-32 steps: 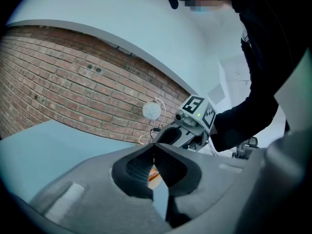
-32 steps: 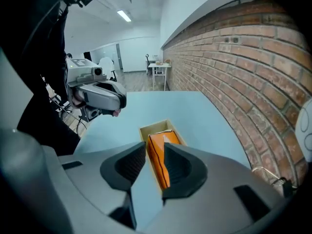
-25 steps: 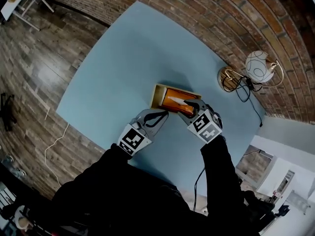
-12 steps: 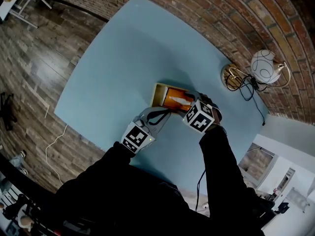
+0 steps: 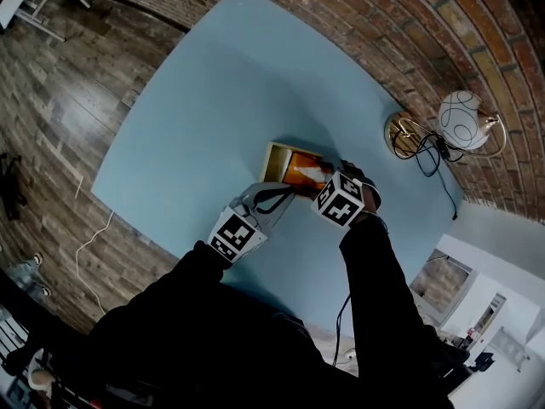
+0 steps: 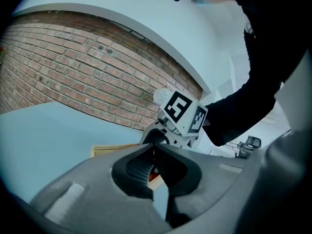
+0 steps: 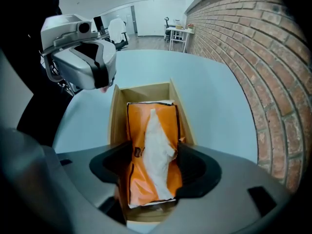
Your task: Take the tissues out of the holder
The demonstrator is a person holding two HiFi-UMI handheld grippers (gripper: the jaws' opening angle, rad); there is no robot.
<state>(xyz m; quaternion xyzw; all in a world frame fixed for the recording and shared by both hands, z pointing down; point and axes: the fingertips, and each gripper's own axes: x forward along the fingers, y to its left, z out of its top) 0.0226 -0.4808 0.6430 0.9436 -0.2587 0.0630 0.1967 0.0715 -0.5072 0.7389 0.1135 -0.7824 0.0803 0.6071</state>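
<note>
A wooden holder [image 5: 273, 162] stands on the light blue table [image 5: 221, 100] with an orange tissue pack [image 5: 302, 170] in it, white tissue poking out of its top. My right gripper [image 5: 328, 182] points steeply down over the pack's near end. In the right gripper view its jaws [image 7: 154, 167] have just been opening and straddle the pack [image 7: 153, 140], pads beside its two long sides without squeezing it. My left gripper [image 5: 277, 196] is shut, its tips [image 7: 103, 85] at the holder's [image 7: 141, 92] left corner. The left gripper view shows its closed pads [image 6: 153, 152] and the right gripper's marker cube [image 6: 184, 113].
A white globe lamp [image 5: 461, 118] on a gold wire stand sits at the table's right edge by the brick wall, with a black cable [image 5: 426, 158] trailing from it. Wooden floor lies beyond the table's left edge. The person's dark sleeves fill the lower part of the head view.
The right gripper has dropped toward the holder and tipped further down, so its jaws now sit around the pack. The left gripper has sunk slightly at the holder's corner.
</note>
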